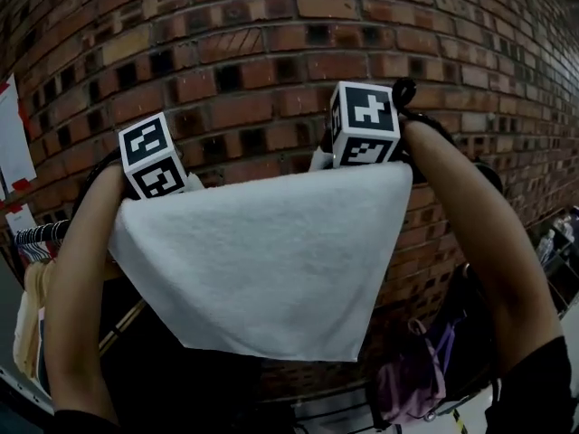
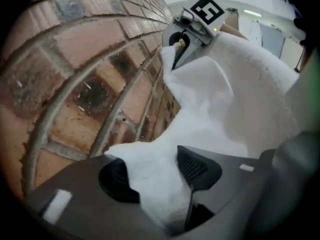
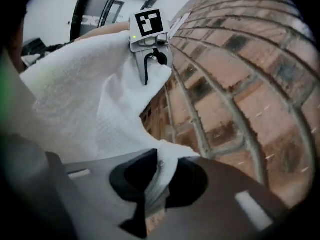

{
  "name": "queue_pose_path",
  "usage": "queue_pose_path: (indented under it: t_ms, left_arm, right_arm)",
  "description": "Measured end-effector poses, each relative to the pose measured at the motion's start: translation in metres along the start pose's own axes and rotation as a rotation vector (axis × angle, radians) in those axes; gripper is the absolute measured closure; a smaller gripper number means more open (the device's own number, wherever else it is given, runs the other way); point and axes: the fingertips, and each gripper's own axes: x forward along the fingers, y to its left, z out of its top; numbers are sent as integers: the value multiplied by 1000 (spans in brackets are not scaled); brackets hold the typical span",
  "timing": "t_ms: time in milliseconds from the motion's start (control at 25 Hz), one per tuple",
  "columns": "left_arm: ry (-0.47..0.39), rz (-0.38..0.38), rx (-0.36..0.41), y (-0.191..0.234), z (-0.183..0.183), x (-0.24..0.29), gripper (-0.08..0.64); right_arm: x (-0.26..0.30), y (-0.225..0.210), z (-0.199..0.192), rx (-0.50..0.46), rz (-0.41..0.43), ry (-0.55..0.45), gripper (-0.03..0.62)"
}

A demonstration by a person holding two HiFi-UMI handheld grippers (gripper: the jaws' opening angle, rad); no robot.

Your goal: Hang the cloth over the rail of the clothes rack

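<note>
Before the brick wall, the cloth hangs spread out between the two grippers. The left gripper has its jaws spread, with a bunched corner lying between them. The right gripper pinches the other top corner.

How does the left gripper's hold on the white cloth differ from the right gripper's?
The left gripper has jaws wide apart, a thick fold of the white cloth between them; the right gripper has jaws nearly together, pinching a thin edge. In the head view the left one sits lower. Both are at its top corners.
</note>
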Motion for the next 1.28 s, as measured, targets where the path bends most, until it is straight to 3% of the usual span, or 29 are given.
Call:
queue_pose_path:
  t_ms: [80, 160, 240, 320, 440, 560, 760, 880, 1040, 1160, 1280]
  left_arm:
    - [-35, -99, -36, -13, 3, 1, 247]
    - [-76, -179, -48, -22, 7, 0, 194]
    - [-154, -241, -50, -27, 14, -8, 154]
    - [-270, -279, -63, -27, 24, -23, 115]
    - [-375, -281, -90, -20, 26, -46, 101]
    - [-336, -264, -128, -12, 5, -42, 101]
    - [-320, -230, -140, -8, -9, -38, 101]
    - [-285, -224, -90, -13, -6, -33, 103]
    - [-351, -123, 4, -7, 12, -45, 115]
    - [-417, 39, 109, 6, 34, -66, 133]
    - [-519, 322, 212, 28, 64, -108, 220]
  right_arm:
    - [4, 11, -4, 63, 106, 2, 494]
    - [1, 16, -4, 122, 172, -34, 438]
    - [-6, 15, 0, 155, 187, -90, 395]
    - [-9, 13, -4, 153, 168, -79, 385]
    - [-13, 10, -9, 159, 145, -70, 385]
    - [-13, 10, -16, 158, 136, -29, 385]
    - [-24, 1, -3, 179, 98, -115, 385]
    - [-24, -10, -18, 142, 1, 7, 385]
    - [-26, -27, -19, 69, -143, 46, 385]
    - [-55, -51, 9, -21, -374, -26, 385]
    - [-113, -74, 48, -106, -694, -132, 386]
